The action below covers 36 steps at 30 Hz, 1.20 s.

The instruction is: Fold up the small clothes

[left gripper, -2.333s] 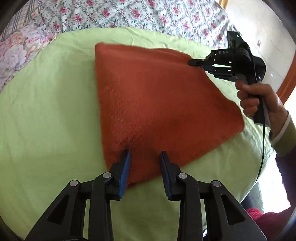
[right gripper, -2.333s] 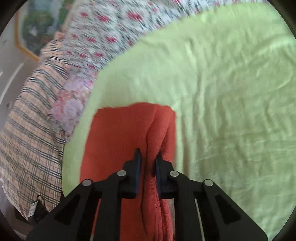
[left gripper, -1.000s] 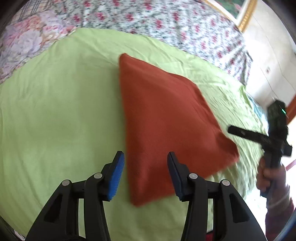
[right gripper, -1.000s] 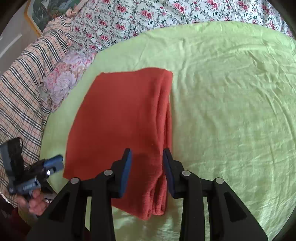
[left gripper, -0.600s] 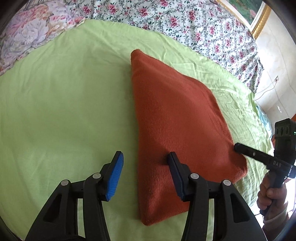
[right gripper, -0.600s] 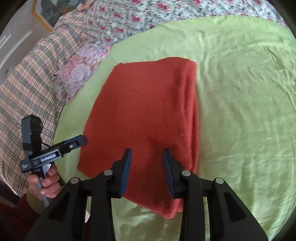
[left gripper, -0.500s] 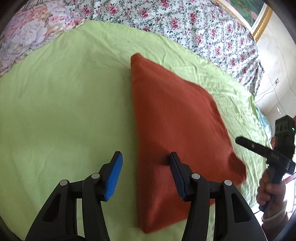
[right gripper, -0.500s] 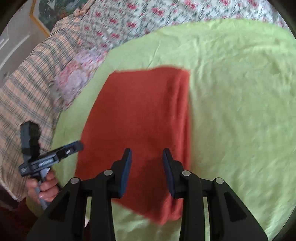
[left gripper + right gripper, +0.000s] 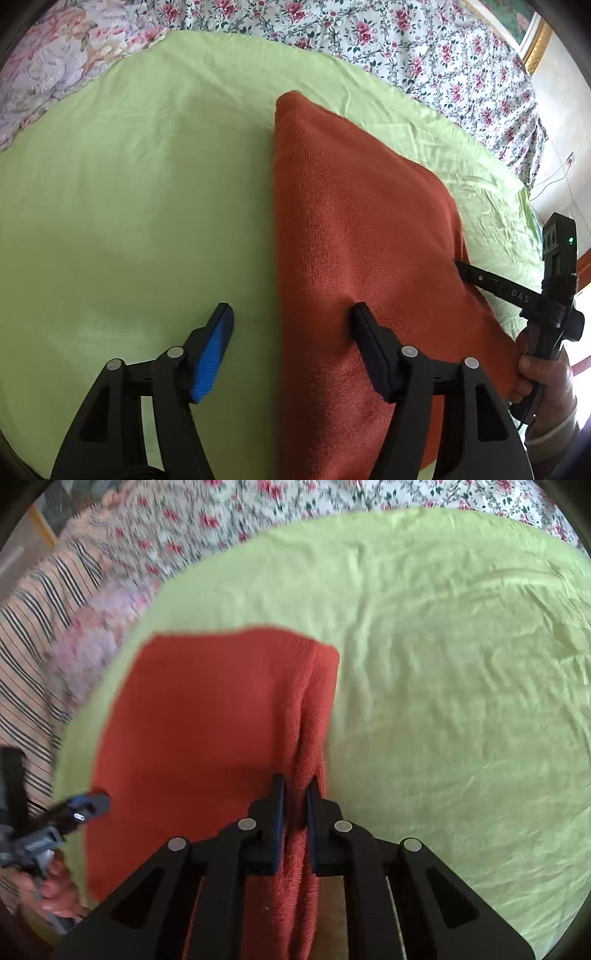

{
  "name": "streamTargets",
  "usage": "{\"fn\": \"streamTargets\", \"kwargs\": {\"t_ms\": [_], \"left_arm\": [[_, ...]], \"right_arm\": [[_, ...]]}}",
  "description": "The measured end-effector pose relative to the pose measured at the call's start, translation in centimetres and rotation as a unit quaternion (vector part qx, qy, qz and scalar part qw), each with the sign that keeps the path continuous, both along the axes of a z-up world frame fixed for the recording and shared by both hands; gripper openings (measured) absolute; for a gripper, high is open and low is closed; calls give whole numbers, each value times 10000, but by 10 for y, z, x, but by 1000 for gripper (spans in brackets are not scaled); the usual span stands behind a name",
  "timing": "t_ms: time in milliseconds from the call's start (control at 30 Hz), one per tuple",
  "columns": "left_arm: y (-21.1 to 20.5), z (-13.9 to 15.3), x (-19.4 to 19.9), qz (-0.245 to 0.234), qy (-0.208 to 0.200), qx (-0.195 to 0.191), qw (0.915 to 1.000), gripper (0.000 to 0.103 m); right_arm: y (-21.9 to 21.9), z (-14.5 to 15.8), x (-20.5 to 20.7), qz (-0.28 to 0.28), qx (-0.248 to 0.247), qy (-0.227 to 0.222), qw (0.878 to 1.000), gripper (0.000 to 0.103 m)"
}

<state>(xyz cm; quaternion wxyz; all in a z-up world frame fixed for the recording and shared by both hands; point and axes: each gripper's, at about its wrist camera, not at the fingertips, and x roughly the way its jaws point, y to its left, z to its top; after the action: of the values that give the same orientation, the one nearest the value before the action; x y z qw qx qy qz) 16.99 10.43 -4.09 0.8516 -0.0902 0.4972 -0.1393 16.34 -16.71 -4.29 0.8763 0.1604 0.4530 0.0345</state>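
A folded orange-red knit garment (image 9: 362,236) lies on the light green sheet (image 9: 129,184). My left gripper (image 9: 291,325) is open, its jaws straddling the garment's near left edge, one pad on the sheet and one on the cloth. In the right wrist view my right gripper (image 9: 295,794) is shut on the garment's (image 9: 207,716) doubled right edge and pinches the layers together. The right gripper also shows in the left wrist view (image 9: 461,267) at the garment's right edge. The left gripper shows in the right wrist view (image 9: 92,803) at the garment's left edge.
The green sheet (image 9: 461,701) covers a bed. Flowered bedding (image 9: 406,40) lies beyond it and a striped plaid blanket (image 9: 33,635) lies to the left in the right wrist view. A wall and a picture frame corner (image 9: 535,44) stand at the far right.
My right gripper has gone from open above the garment to shut on its doubled right edge. My left gripper has moved closer to the garment's left edge and stays open.
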Motion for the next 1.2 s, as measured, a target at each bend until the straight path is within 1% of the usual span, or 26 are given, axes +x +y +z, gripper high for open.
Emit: {"fn": "streamTargets", "kwargs": {"t_ms": [67, 100, 200, 267, 333, 367, 400, 433, 467, 500, 567, 600, 667, 800, 900, 933, 1000, 1067, 1100, 1167, 1200], "left_arm": [[1, 1, -1, 27, 2, 12, 10000, 68], [1, 2, -1, 31, -27, 63, 10000, 68], [0, 1, -3, 53, -51, 85, 9999, 68], [-1, -1, -2, 77, -47, 54, 9999, 68], [0, -2, -2, 85, -69, 57, 9999, 70], [1, -3, -3, 81, -83, 53, 9999, 72], [0, -4, -3, 63, -91, 32, 9999, 73], [1, -5, -3, 50, -93, 11, 9999, 73], [1, -5, -4, 63, -99, 14, 9999, 73], [1, -5, -5, 78, -91, 32, 9999, 73], [1, 0, -11, 123, -88, 114, 9998, 73], [2, 2, -14, 139, -86, 140, 9998, 73], [4, 7, -25, 155, -106, 194, 9996, 73], [10, 9, -54, 135, -75, 235, 9996, 73], [9, 5, -74, 47, 12, 407, 9992, 73], [7, 3, -84, -13, 40, 550, 9985, 73], [5, 3, -97, -55, 8, 739, 9972, 73], [6, 8, -112, -88, -65, 789, 9968, 71], [7, 11, -117, -94, -87, 800, 9967, 71], [8, 16, -127, -76, -119, 818, 9965, 71], [8, 19, -133, -79, -124, 800, 9967, 71]], "right_arm": [[-2, 1, 1, -102, 32, 29, 9999, 12], [-3, 5, 1, -130, -1, 23, 9999, 14], [-4, 25, -16, -143, 18, -161, 9998, 15], [2, 43, -40, 33, 198, -426, 9989, 15], [16, 50, -58, 398, 322, -496, 9975, 15], [26, 45, -68, 608, 249, -361, 9972, 15], [30, 38, -71, 648, 128, -215, 9976, 15], [34, 25, -74, 629, -128, 29, 9979, 12], [34, 8, -77, 603, -271, 198, 9976, 9], [28, 0, -81, 544, -80, 72, 9985, 8], [23, 0, -84, 420, 85, 4, 9991, 7], [24, 4, -85, 391, 80, -14, 9992, 7], [24, 9, -89, 387, 72, -35, 9992, 11], [20, 15, -103, 355, 257, -6, 9990, 11], [23, 13, -110, 385, 249, 58, 9989, 11], [23, 13, -116, 380, 260, 61, 9989, 11], [25, 16, -122, 384, 287, 48, 9988, 11], [27, 22, -129, 381, 319, -23, 9988, 12], [27, 25, -132, 395, 344, -68, 9986, 14], [28, 35, -140, 420, 384, -204, 9982, 23], [29, 38, -145, 416, 386, -262, 9980, 32]]}}
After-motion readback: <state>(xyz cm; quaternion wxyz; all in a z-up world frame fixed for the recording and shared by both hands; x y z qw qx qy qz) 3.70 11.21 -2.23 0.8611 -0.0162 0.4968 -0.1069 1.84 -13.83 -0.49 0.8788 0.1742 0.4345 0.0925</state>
